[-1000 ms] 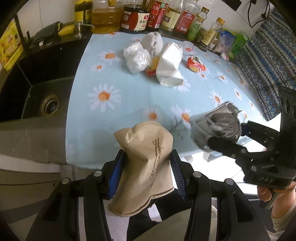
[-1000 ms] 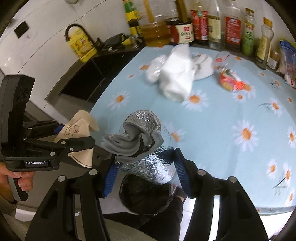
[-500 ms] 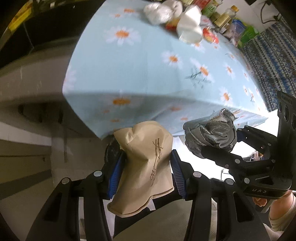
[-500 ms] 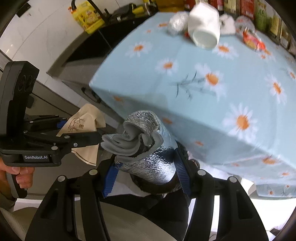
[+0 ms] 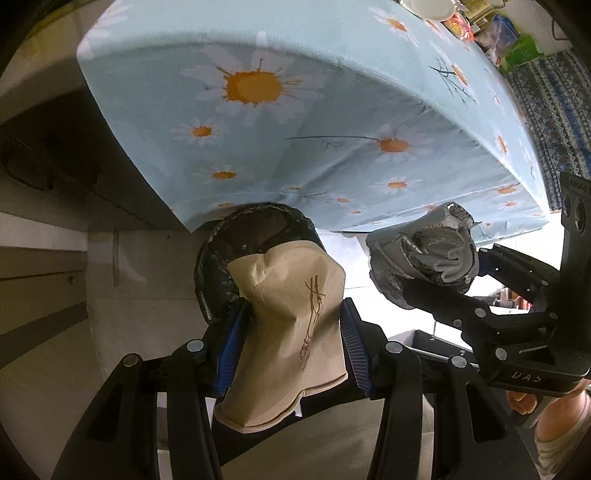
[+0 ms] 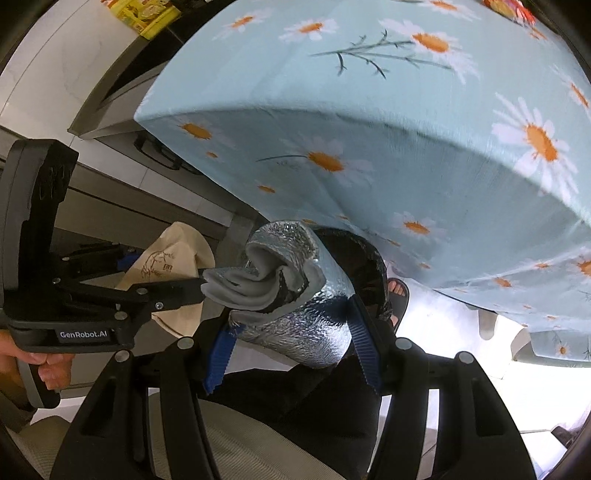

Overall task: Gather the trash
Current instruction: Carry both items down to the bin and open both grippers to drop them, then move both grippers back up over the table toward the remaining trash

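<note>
The bench (image 5: 332, 110) fills the top of both views, draped in a light blue cloth (image 6: 369, 129) printed with daisies that hangs over its front edge; I see it from below the rim. At the upper left of the right wrist view a pale counter edge and a yellow box (image 6: 147, 14) show, with grey cabinet fronts beneath; at the far right of the left wrist view a blue patterned fabric (image 5: 554, 92) hangs.

I count one bin: a round opening lined with a black bag (image 5: 255, 236), sitting low centre in the left wrist view, under the overhanging cloth. In the right wrist view only part of its dark rim shows behind the foil, and a sandalled foot (image 6: 399, 291) stands beside it.

I hold two pieces of trash, one per gripper. My left gripper (image 5: 291, 332) is clenched on a crumpled tan paper bag (image 5: 291, 317) with a brown twig print; its top overlaps the near rim of the bin in the picture. My right gripper (image 6: 291, 332) is clamped on a crushed silver foil pouch (image 6: 295, 295) with a grey foam lining, held just to the right of the bin in the left wrist view, level with the paper bag and near it.
</note>
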Motion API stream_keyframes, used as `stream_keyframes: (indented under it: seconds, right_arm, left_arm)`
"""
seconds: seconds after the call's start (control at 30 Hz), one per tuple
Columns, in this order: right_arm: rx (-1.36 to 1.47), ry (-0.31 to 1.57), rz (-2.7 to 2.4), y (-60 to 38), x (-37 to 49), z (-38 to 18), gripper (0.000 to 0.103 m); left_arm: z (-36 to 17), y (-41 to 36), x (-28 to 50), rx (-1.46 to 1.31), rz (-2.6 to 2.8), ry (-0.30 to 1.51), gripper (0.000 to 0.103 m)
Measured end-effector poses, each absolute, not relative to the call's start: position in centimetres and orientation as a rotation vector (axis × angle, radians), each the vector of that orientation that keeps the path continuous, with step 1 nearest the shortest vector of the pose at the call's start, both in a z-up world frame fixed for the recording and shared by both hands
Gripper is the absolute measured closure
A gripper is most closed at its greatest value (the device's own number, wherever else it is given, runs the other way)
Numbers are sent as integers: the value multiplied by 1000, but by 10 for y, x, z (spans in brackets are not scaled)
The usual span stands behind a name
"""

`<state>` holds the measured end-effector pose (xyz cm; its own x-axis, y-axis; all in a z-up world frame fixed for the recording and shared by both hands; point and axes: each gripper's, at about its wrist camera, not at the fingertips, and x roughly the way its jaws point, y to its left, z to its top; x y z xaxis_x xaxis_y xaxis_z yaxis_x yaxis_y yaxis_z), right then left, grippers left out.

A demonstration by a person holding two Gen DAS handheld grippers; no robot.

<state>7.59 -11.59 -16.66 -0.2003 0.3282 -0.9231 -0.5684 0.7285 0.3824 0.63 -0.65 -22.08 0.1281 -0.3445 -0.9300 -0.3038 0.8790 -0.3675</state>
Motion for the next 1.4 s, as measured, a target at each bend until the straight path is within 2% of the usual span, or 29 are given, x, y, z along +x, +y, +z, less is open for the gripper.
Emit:
stream_keyframes:
  seconds: [0.13, 0.2, 0.23, 0.27, 0.87, 1.4]
  right_arm:
    - [-175, 1585, 818, -118, 84, -166, 42]
    - [-153, 1592, 808, -121, 89, -166, 36]
    - [-145, 1593, 803, -127, 90, -165, 32]
    - [-137, 1596, 798, -133, 91, -165, 32]
    - [-122, 1584, 789, -146, 93, -156, 32]
    - [-93, 1496, 771, -160, 105, -108, 32]
  left_arm:
    - [-220, -6, 12, -552, -33, 1470, 54]
    - [-221, -5, 14, -577, -33, 1481, 44]
    - [-223, -4, 15, -586, -32, 1486, 34]
    - [-224, -3, 14, -591, -29, 1488, 32]
    - [-218, 1, 16, -588, -6, 1488, 32]
    - [-168, 2, 24, -536, -35, 1390, 32]
